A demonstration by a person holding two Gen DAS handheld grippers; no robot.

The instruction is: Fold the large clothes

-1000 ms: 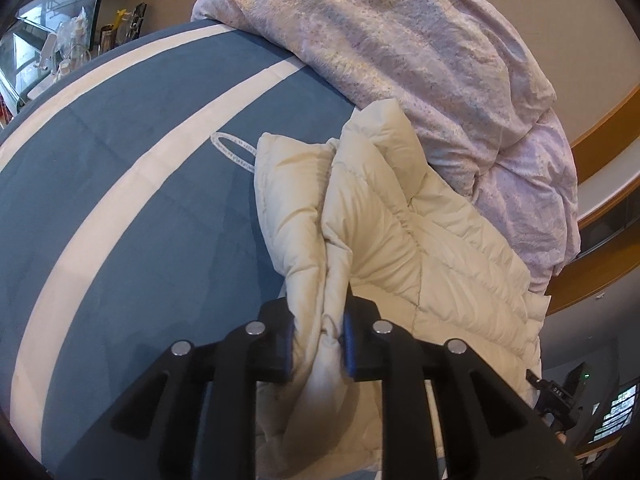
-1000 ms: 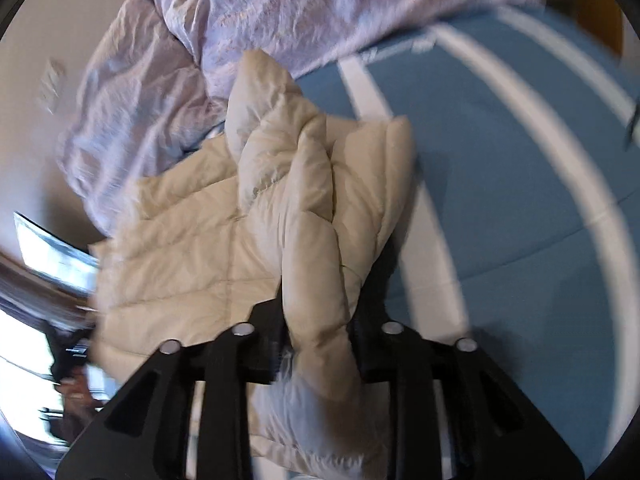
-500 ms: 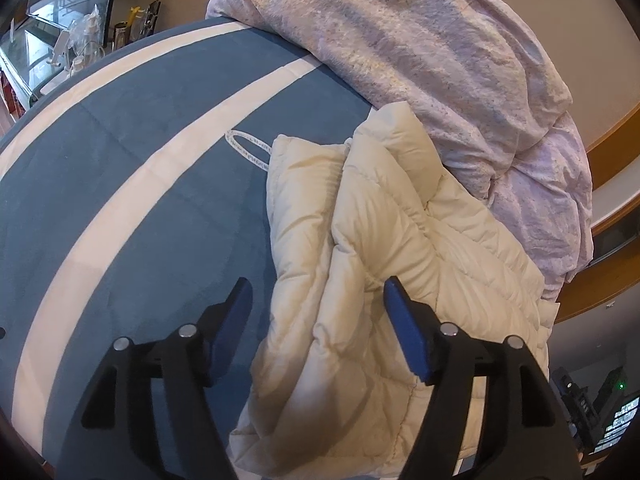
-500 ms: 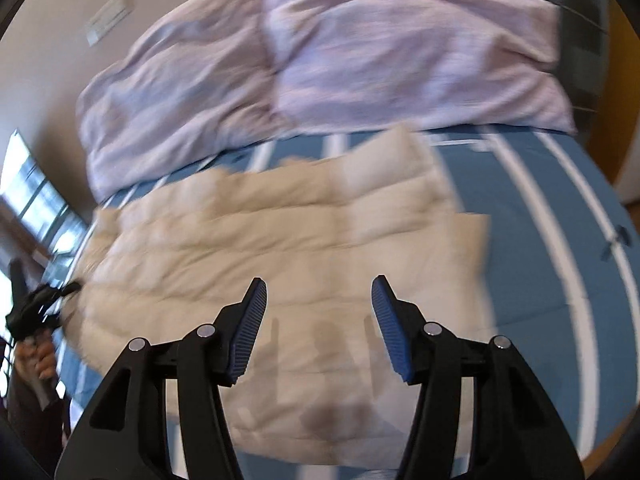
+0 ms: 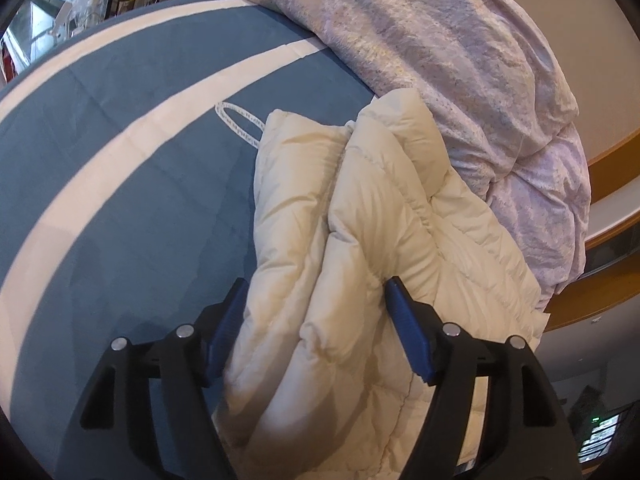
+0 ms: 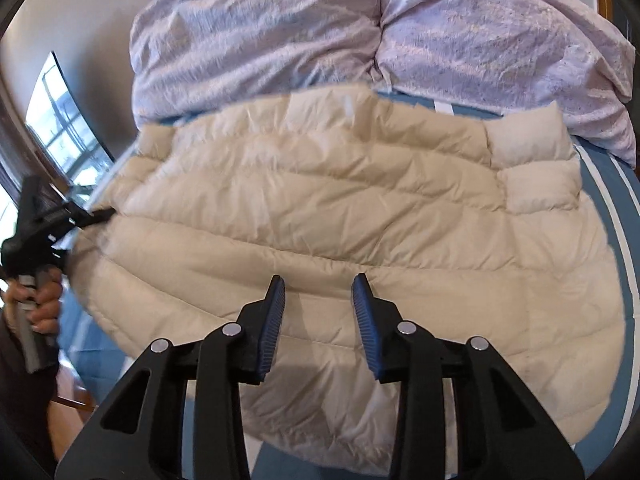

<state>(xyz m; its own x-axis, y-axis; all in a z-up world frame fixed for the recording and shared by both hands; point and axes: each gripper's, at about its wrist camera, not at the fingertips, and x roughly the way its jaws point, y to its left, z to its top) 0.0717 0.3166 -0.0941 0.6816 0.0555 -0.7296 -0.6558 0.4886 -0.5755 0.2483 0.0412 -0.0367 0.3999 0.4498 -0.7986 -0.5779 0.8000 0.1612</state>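
A cream quilted puffer jacket (image 6: 340, 216) lies spread on the blue striped bedsheet (image 5: 120, 208). In the left wrist view its bunched end (image 5: 340, 240) lies between my open left gripper (image 5: 312, 300) fingers, jaws wide apart and not clamped. My right gripper (image 6: 318, 292) is open and empty, hovering above the jacket's near half. The left gripper also shows in the right wrist view (image 6: 72, 216) at the jacket's left edge, held in a hand.
A crumpled lilac duvet (image 6: 360, 32) is heaped along the far side of the bed, touching the jacket; it also shows in the left wrist view (image 5: 440, 60). A white cord loop (image 5: 240, 120) lies on the sheet. A window (image 6: 60, 120) is at left.
Both grippers have let go of the jacket folds and opened. The right gripper pulled back and now looks over the jacket lying flat. The left stayed at the bunched end.
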